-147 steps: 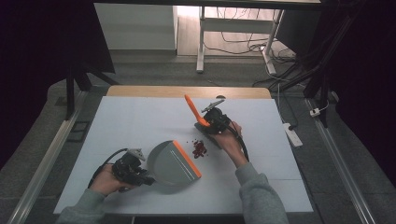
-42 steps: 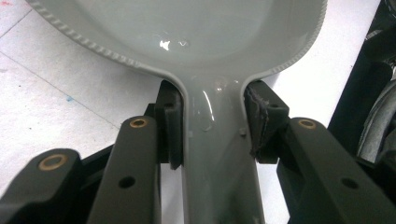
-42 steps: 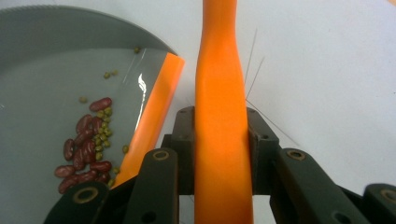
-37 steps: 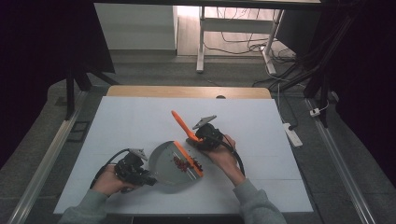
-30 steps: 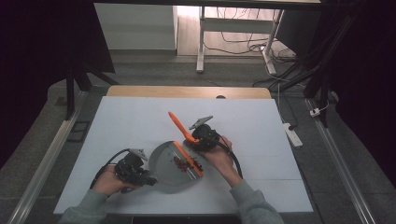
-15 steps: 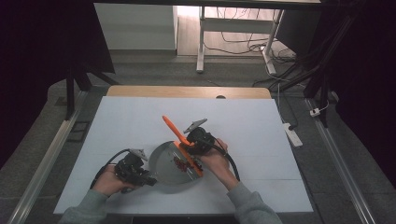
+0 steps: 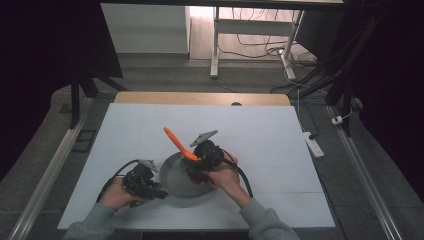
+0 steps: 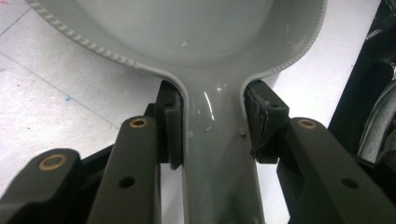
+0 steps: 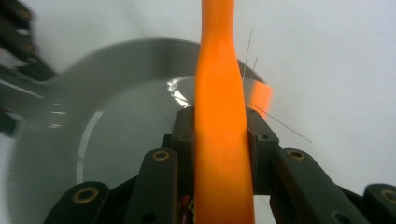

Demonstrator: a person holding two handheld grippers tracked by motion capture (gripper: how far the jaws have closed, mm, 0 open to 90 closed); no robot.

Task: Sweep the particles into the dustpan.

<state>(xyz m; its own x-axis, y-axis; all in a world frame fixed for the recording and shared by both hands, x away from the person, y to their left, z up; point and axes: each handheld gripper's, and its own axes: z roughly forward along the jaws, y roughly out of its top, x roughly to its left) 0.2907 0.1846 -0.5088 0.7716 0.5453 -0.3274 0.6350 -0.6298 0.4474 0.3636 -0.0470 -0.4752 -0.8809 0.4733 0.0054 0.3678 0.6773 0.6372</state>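
Observation:
A grey dustpan (image 7: 176,176) lies on the white table (image 7: 260,130) near the front. My left gripper (image 7: 156,190) is shut on its handle; in the left gripper view the pads (image 8: 172,126) press both sides of the grey handle (image 8: 215,158). My right gripper (image 7: 199,156) is shut on an orange brush handle (image 7: 175,139) that slants up to the left. In the right gripper view the handle (image 9: 222,116) runs up between the jaws, over the dustpan (image 9: 116,130). Dark red bits (image 7: 194,176) lie at the pan's right side under the right gripper.
A wooden strip (image 7: 200,98) bounds the table's far edge. A white power strip (image 7: 314,144) lies off the right side. Metal rails run along both sides, and a white frame with cables stands on the floor beyond.
My right gripper has moved left with the brush, onto the dustpan's right side. The red bits, once on the table beside the pan, now lie on it. The left gripper has kept still.

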